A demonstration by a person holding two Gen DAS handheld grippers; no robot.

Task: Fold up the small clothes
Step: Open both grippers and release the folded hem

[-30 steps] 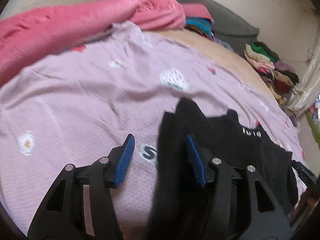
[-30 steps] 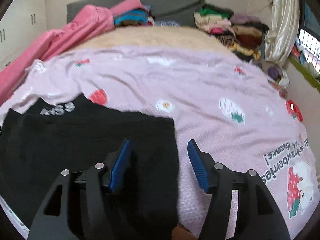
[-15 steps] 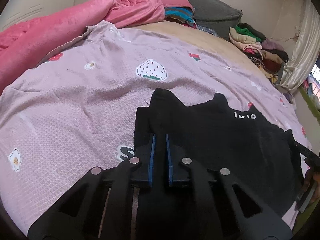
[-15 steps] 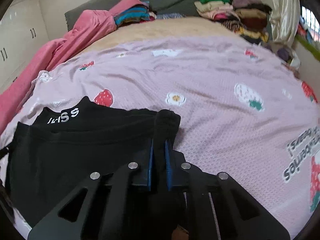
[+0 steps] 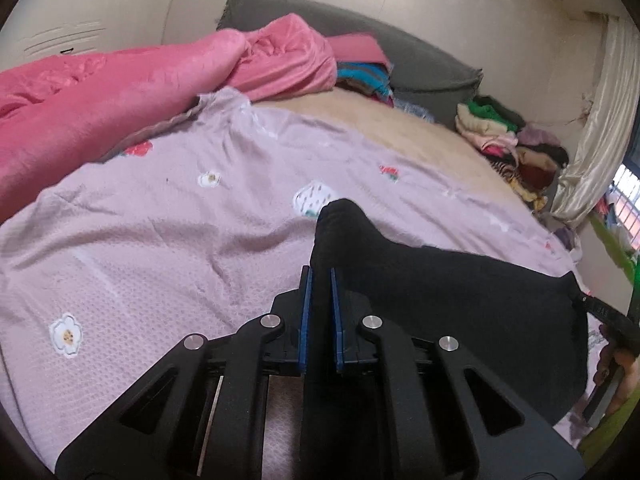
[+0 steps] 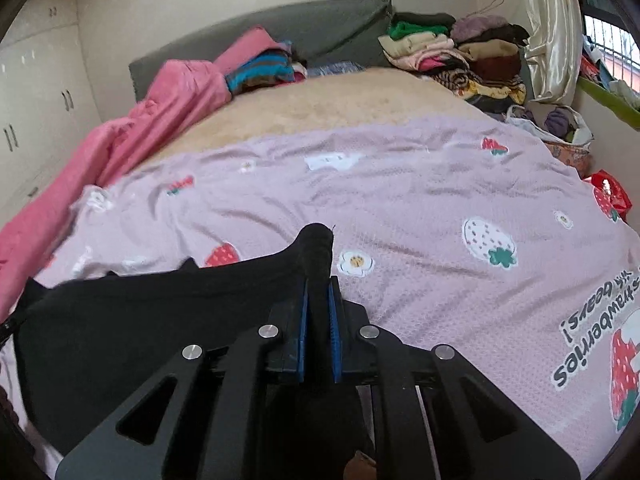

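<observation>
A black garment (image 5: pixel 460 300) (image 6: pixel 152 320) hangs stretched between both grippers above a lilac strawberry-print bedsheet (image 5: pixel 160 232) (image 6: pixel 420 200). My left gripper (image 5: pixel 320 276) is shut on the garment's left corner, and a tuft of black cloth sticks up past the blue pads (image 5: pixel 306 312). My right gripper (image 6: pixel 318 284) is shut on the opposite corner, with cloth bunched between its blue pads (image 6: pixel 334 320). In the left wrist view the right gripper and the hand holding it (image 5: pixel 616 344) show at the far right edge. The garment's lower part is hidden behind the gripper bodies.
A pink quilt (image 5: pixel 100 96) (image 6: pixel 120 140) lies along the bed's left side. Folded clothes (image 5: pixel 364 80) sit by the grey headboard (image 6: pixel 312 28). A heap of mixed clothes (image 6: pixel 452 52) (image 5: pixel 508 144) is piled at the far right corner beside a pale curtain (image 6: pixel 548 28).
Both grippers went from open around the garment's corners to shut on them, then lifted the cloth slightly off the sheet, so the printed waistband lettering is out of sight.
</observation>
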